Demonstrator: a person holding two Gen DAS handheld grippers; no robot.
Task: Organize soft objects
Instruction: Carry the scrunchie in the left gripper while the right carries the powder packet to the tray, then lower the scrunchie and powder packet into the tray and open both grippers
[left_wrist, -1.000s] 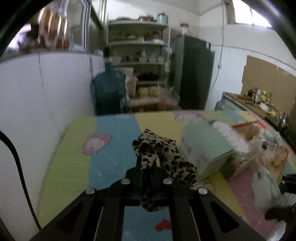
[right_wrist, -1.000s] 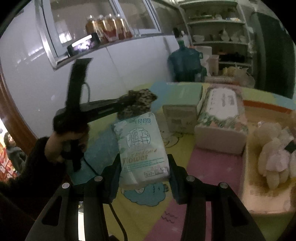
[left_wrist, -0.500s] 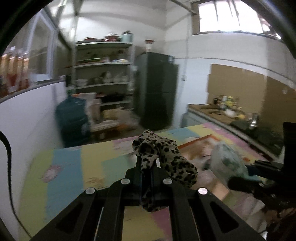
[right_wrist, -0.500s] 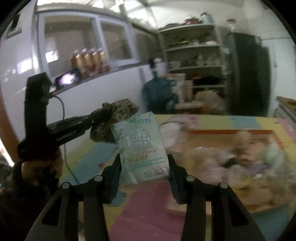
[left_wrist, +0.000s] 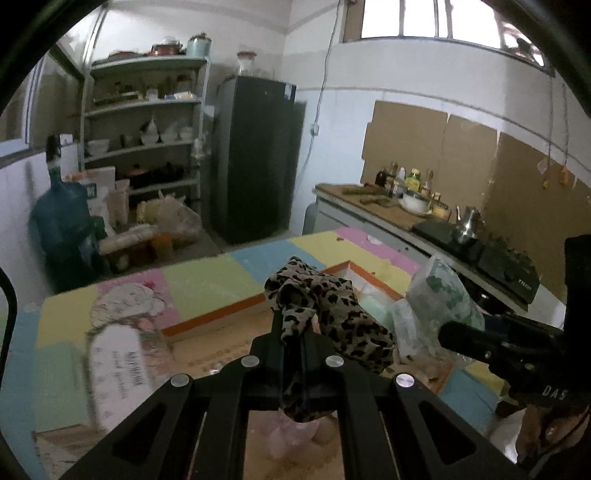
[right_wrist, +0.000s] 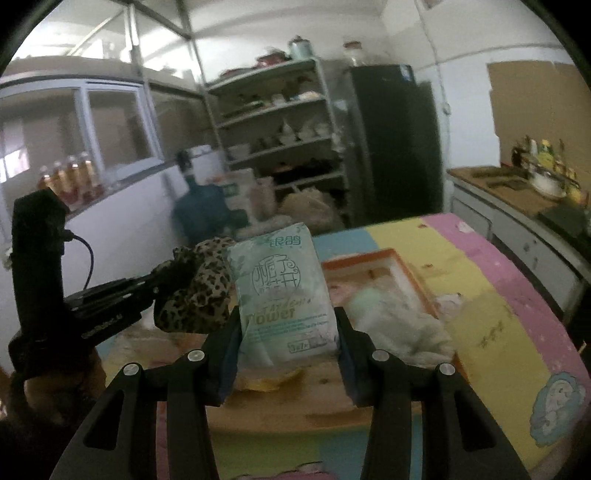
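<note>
Two soft things are riding in the air above the mat (right_wrist: 480, 280), one in each gripper; the left gripper (left_wrist: 295, 332) is clamped fully shut on a leopard cloth (left_wrist: 332, 314), which is bunching up over the fingertips and drooping between the arms; the right gripper (right_wrist: 288, 325) is standing about half open, its pads pressing both sides of a tissue pack (right_wrist: 282, 291), held upright with the print facing the camera.

Seen from the right wrist, the cloth is hanging at nine o'clock of the pack, just beside it; from the left wrist the pack is showing at three o'clock of the cloth, on the far gripper.

Both loads are hovering over an orange-edged tray (right_wrist: 402, 273), which is lying at one o'clock of the pack; inside it several pale soft things are already lying, among them a fluffy white heap (right_wrist: 399, 328) and something mint green (right_wrist: 365, 299), though blur is keeping me from naming them; a white packet (left_wrist: 125, 373) is lying at eight o'clock of the cloth, smeared by motion, and whether it belongs in the tray I cannot tell.

So I am judging the job as partly done; some pieces are looking stowed, these two are waiting to be lowered in and let go, and neither is touching the tray yet.
</note>
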